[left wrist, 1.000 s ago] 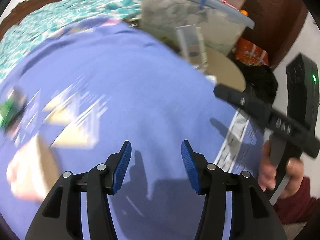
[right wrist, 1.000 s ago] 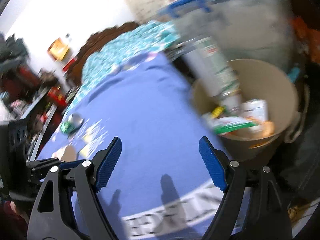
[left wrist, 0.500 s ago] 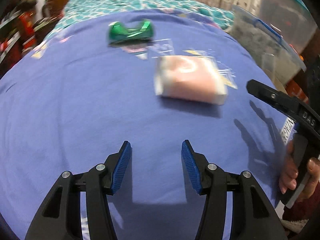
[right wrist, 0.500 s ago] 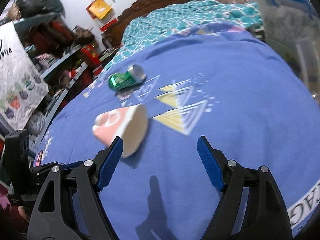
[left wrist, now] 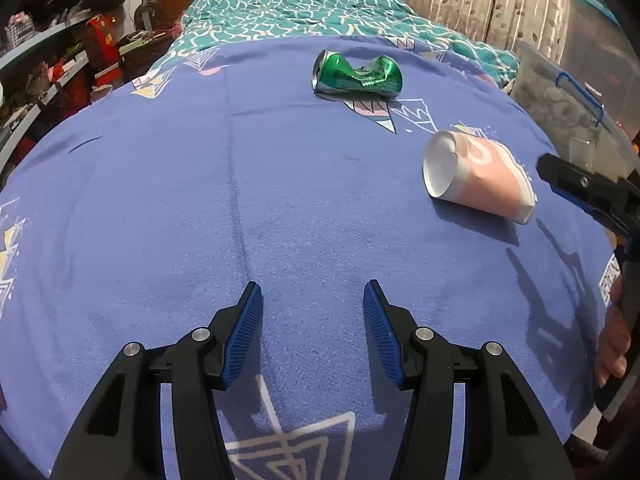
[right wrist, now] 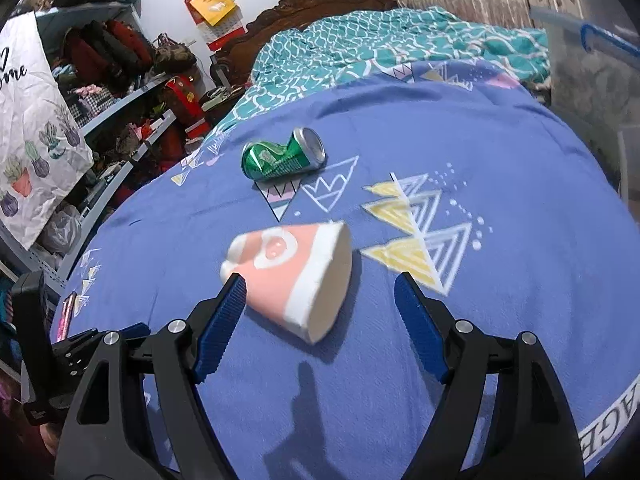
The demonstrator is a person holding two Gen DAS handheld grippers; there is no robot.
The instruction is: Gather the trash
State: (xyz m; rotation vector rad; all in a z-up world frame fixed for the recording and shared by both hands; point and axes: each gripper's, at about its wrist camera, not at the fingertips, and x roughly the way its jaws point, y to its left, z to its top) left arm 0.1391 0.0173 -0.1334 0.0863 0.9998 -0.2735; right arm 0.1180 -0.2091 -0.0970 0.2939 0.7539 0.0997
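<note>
— Two bits of trash lie on the blue bedsheet point(left wrist: 168, 208): a cup point(right wrist: 294, 276) and a can point(right wrist: 282, 157).

— What is in them?

— I see nothing in the cup. It is pink and white, and it lies on its side with its open mouth showing white inside. The can is green and squashed in the middle. It lies on its side too, farther up the bed, well apart from the cup. I cannot see into it.

— Where are your grippers?

— My right gripper point(right wrist: 320, 308) points down at the cup. Its jaws stand wide and grip nothing. The cup lies between them, more to the left jaw. That jaw's tip looks to be at the narrow end of the cup, but I cannot tell if it touches. In the left camera I see the right gripper point(left wrist: 588, 196) reaching in from the right edge, near the cup point(left wrist: 478, 178), with a hand point(left wrist: 612, 340) on its handle.

— And the left one?

— My left gripper point(left wrist: 312, 332) hangs over bare sheet, tipped down. Its jaws are about half open, with nothing between them. The can point(left wrist: 357, 77) is far ahead of it, and the cup is ahead and to the right.

— Any big box?

— A clear bin point(left wrist: 568, 108) with a blue clip stands by the bed on the right. I cannot tell what is in it.
</note>
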